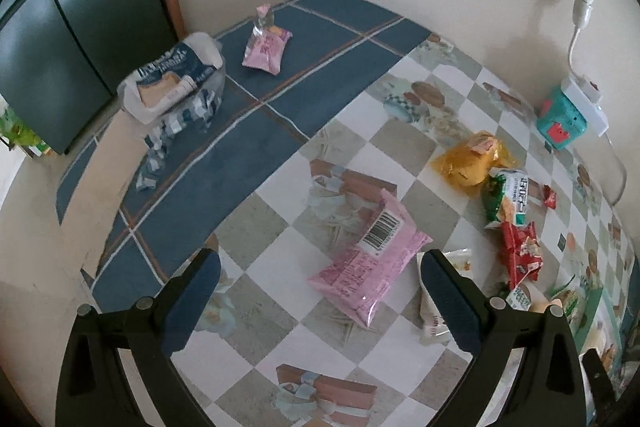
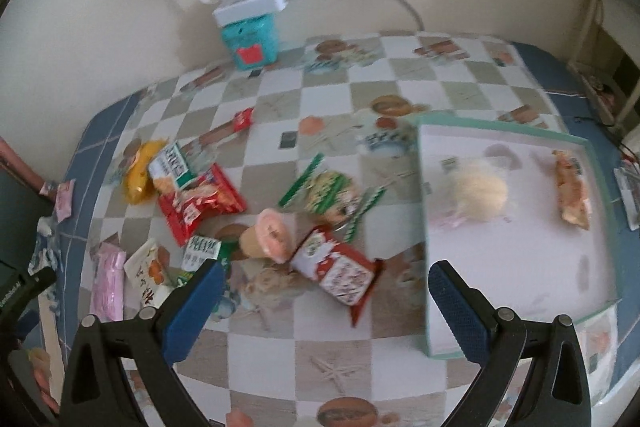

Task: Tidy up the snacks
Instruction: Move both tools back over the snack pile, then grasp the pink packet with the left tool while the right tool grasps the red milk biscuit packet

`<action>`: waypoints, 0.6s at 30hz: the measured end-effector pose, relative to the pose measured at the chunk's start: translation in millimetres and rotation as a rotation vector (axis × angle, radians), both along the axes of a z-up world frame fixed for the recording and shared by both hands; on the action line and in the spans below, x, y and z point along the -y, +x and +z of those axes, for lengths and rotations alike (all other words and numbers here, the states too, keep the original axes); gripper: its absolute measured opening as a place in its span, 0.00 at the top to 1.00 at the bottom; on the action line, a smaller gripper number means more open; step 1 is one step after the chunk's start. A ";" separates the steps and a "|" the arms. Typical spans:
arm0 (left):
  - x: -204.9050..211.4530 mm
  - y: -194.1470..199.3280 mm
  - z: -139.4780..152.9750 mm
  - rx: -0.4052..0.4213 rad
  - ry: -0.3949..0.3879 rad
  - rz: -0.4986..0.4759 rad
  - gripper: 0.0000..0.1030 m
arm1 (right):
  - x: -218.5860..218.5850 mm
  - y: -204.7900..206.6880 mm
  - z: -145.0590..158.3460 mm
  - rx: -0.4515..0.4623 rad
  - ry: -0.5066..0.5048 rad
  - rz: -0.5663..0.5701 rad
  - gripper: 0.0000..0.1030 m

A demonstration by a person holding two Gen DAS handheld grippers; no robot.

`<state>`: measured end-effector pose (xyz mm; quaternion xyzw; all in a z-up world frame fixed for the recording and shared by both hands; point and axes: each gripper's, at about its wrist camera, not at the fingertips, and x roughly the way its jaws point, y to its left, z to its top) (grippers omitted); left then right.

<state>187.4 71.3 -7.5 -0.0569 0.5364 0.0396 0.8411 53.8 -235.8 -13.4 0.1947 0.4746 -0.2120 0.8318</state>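
My left gripper is open above the checked table, with a pink snack packet lying flat between its fingers and a little ahead. A second pink packet lies far off on the blue cloth. My right gripper is open too, hovering over a red-and-white packet and a pink-topped cone snack. A pile of snacks lies to the left: a yellow bag, a red bag, a green-striped bag. A shallow green-rimmed tray on the right holds a pale round snack and an orange packet.
A white and blue bread bag stands at the far left of the blue cloth. A teal box with a white power strip on top sits against the wall. A dark cabinet stands beyond the table's left end.
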 end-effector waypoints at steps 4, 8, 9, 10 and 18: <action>8.0 9.3 -20.1 -0.049 -0.033 -0.036 0.03 | -0.6 9.4 -19.9 -0.043 0.001 0.016 0.00; 18.8 18.8 -40.2 -0.096 -0.047 -0.058 0.03 | 4.4 16.2 -40.9 -0.091 -0.011 0.034 0.00; 20.2 20.7 -44.0 -0.102 -0.054 -0.059 0.03 | 5.6 17.8 -46.5 -0.104 -0.013 0.040 0.00; 21.5 22.1 -46.7 -0.107 -0.060 -0.058 0.03 | 6.3 18.7 -49.9 -0.112 -0.013 0.041 0.00; 33.2 31.2 -67.4 -0.143 -0.024 -0.070 0.03 | 6.5 28.2 -70.5 -0.142 -0.042 0.070 0.04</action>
